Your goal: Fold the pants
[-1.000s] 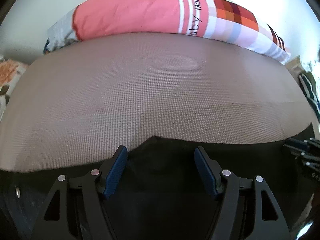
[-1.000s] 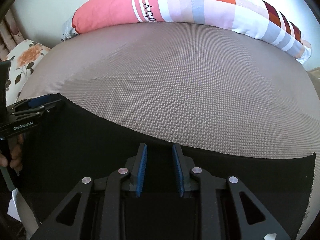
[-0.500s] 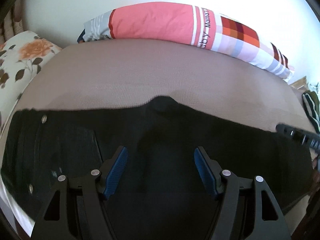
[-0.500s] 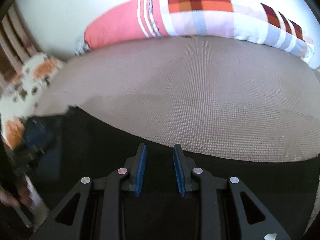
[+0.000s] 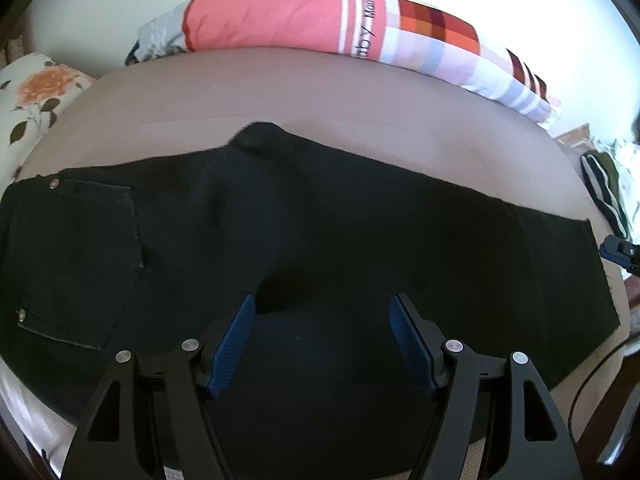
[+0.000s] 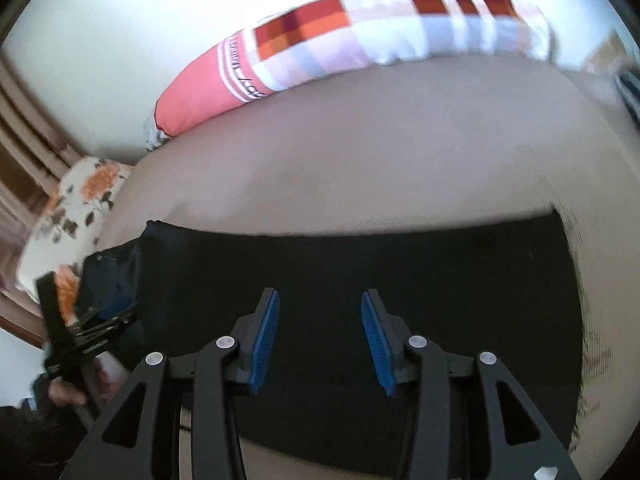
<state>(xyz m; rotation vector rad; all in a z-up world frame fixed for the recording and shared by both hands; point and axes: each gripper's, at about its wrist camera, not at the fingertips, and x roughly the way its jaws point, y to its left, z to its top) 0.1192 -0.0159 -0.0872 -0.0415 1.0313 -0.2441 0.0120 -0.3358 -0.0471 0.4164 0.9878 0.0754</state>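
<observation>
Presently: black pants (image 5: 320, 240) flat across bed (image 5: 340, 100). My left tool (image 5: 324, 344) wide, empty; right tool (image 6: 318, 340), jaws just opening, empty above cloth. Risk: grabbing one layer skews the fold.

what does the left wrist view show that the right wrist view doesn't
Only the left wrist view shows the back pocket with its rivets, the crotch point, and striped clothes at the right edge. Only the right wrist view shows a hand gripping the left tongs, and a wooden frame at the left. Both show the black pants flat on the beige bed, the long pillow, the floral pillow and open tongs with nothing between them.
</observation>
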